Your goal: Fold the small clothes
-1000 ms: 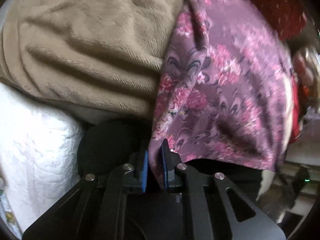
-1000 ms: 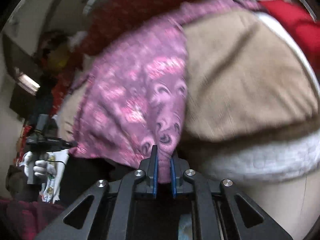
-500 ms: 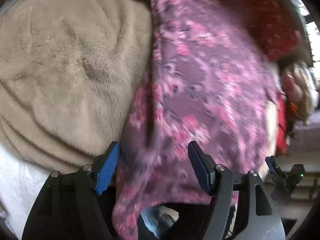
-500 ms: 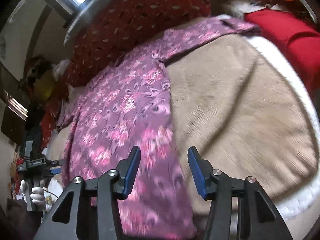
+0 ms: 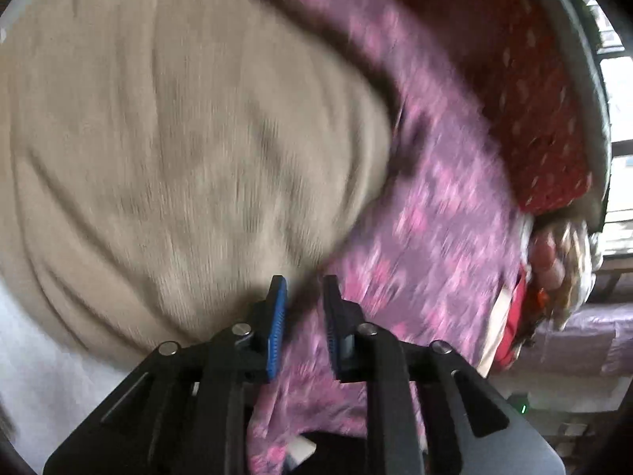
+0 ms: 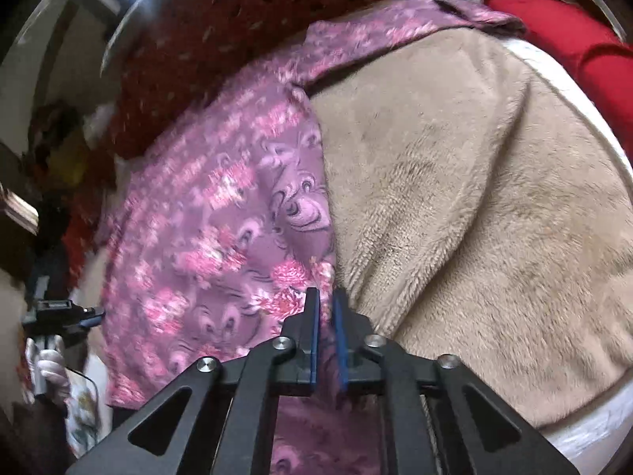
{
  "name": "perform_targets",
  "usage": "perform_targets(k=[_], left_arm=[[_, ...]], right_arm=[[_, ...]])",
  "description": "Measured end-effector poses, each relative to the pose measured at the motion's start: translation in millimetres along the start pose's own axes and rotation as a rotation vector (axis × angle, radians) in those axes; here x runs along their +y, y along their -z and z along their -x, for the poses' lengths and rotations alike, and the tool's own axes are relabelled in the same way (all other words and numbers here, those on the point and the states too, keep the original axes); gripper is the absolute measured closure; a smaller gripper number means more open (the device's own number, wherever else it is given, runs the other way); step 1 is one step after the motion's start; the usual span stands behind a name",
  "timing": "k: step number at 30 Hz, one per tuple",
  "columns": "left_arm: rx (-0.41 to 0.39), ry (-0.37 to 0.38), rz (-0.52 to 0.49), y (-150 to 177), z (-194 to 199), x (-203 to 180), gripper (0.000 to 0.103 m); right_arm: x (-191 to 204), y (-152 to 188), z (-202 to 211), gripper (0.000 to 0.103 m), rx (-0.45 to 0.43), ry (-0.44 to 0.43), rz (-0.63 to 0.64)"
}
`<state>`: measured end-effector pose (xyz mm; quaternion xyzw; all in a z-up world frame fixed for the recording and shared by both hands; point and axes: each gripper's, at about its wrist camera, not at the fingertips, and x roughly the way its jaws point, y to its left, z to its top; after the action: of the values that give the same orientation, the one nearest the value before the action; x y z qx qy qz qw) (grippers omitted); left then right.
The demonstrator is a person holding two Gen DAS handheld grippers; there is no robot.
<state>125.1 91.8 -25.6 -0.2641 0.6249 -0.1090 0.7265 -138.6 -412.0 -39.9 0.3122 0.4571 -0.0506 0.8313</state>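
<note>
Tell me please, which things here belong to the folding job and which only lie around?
Job: purple floral garment; right gripper, shut on its edge; left gripper, just closing with the cloth between its jaws.

Lying about: beige blanket; dark red patterned cloth; red fabric; white quilt.

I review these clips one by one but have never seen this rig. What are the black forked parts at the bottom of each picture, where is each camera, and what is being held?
No robot here: a person holds a two-finger gripper in each hand, with a fisheye camera on each looking along its fingers. One picture is from the left gripper, the other from the right gripper. A purple floral garment lies on a beige fleece blanket; a red patterned cushion lies behind. Both grippers' jaws have just been closing. The right is shut on the garment's edge. The left has cloth between its pads, but blur hides whether they grip.
</note>
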Motion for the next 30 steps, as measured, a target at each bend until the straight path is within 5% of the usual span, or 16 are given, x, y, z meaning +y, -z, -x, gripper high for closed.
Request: perform_targets(k=[2, 4, 7, 13, 15, 16, 21, 25, 28, 30], left_arm=[[-0.047, 0.036, 0.035, -24, 8, -4, 0.048], [-0.095, 0.064, 0.086, -47, 9, -6, 0.039], [-0.078, 0.118, 0.159, -89, -10, -10, 0.039], [-0.059, 0.079, 0.281, -127, -55, -11, 0.039], [-0.100, 0.068, 0.282, -138, -51, -17, 0.056], [-0.127, 0.046, 0.239, -147, -45, -24, 0.103], [-0.227, -0.043, 0.160, -170, -29, -37, 0.101], [-0.174, -0.174, 0.150, -173, -60, -32, 0.098], [-0.188, -0.168, 0.128, -160, -62, -37, 0.092], [-0.145, -0.140, 0.092, -145, -60, -46, 0.085]], right_arm=[[0, 0, 9, 0.090, -0.027, -0.002, -0.010], [1, -2, 16, 0.087, -0.036, 0.005, -0.015], [9, -5, 15, 0.084, -0.033, 0.013, -0.010], [32, -12, -11, 0.082, 0.000, 0.042, -0.011], [35, -18, -13, 0.082, 0.002, 0.056, -0.006], [37, -23, -15, 0.082, 0.001, 0.062, -0.002], [53, -46, -19, 0.082, -0.042, 0.021, 0.020], [70, -60, -43, 0.074, -0.055, -0.010, 0.089], [73, -59, -86, 0.071, 0.077, 0.059, 0.131], [76, -64, -82, 0.071, 0.059, 0.039, 0.154]])
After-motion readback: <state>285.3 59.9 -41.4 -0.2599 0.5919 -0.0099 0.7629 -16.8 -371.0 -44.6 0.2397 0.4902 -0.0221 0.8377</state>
